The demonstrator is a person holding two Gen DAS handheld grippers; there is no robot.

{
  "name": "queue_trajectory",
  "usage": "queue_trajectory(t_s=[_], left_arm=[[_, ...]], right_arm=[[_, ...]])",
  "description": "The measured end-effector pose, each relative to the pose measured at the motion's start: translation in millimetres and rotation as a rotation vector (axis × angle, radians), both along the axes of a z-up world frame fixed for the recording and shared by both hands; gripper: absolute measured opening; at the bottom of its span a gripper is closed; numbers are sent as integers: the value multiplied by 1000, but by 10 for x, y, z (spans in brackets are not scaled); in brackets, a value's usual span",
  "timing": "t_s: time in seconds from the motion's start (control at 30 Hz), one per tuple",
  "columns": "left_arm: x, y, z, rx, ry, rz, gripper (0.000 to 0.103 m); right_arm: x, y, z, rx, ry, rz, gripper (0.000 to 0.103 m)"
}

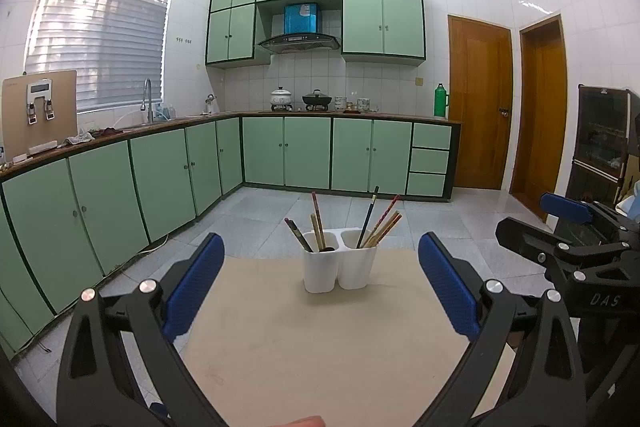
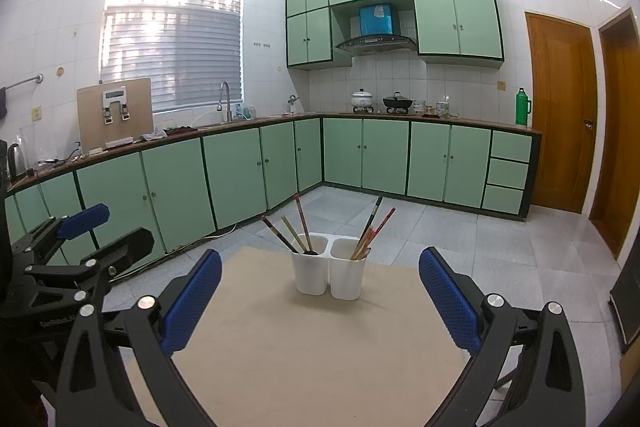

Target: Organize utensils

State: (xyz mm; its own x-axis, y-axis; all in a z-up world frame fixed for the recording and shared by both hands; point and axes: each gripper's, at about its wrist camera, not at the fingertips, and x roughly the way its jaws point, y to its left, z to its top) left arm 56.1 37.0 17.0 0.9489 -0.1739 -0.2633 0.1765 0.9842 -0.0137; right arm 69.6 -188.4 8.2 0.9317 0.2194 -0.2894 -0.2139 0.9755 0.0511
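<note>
Left hand-held gripper [image 1: 320, 291]: nearest the camera in the left wrist view, blue pads spread wide, nothing between them; held above the near part of the bench.
Right hand-held gripper [image 2: 320, 295]: likewise spread wide and empty, above the bench; in the left wrist view it shows at the right edge, beside the left one.
Fingertip [image 1: 304, 421]: a sliver of a person's finger at the bottom edge of the left wrist view.
Bench [image 1: 320, 339]: beige top, bare between the grippers and the holder.
Holder [image 1: 340, 267]: white, two compartments joined side by side, upright near the far edge of the bench, centred ahead of both grippers and apart from them.
Left compartment [image 2: 310, 273]: three chopsticks [image 2: 289, 231] leaning left and back, plus a dark rounded item at the rim that I cannot identify.
Right compartment [image 2: 348, 277]: a bundle of chopsticks [image 2: 374, 231] leaning right; one dark, the others reddish or pale wood.
Floor [image 1: 460, 227]: pale grey tiles beyond the bench.
Cabinets [image 1: 304, 153]: green doors in an L along the far walls, with a counter on top.
Counter items: a tap [image 1: 147, 99], a white pot [image 1: 281, 97], a dark wok [image 1: 317, 99], a green flask [image 1: 440, 101].
Doors [image 1: 480, 103]: two brown wooden ones at the far right.
</note>
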Motion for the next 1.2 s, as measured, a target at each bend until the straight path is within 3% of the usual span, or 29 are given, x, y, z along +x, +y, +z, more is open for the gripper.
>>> queue_trajectory(t_s=[1.2], left_arm=[[-22, 42, 43, -8, -9, 6, 95]], right_arm=[[-12, 12, 38, 7, -7, 8, 97]])
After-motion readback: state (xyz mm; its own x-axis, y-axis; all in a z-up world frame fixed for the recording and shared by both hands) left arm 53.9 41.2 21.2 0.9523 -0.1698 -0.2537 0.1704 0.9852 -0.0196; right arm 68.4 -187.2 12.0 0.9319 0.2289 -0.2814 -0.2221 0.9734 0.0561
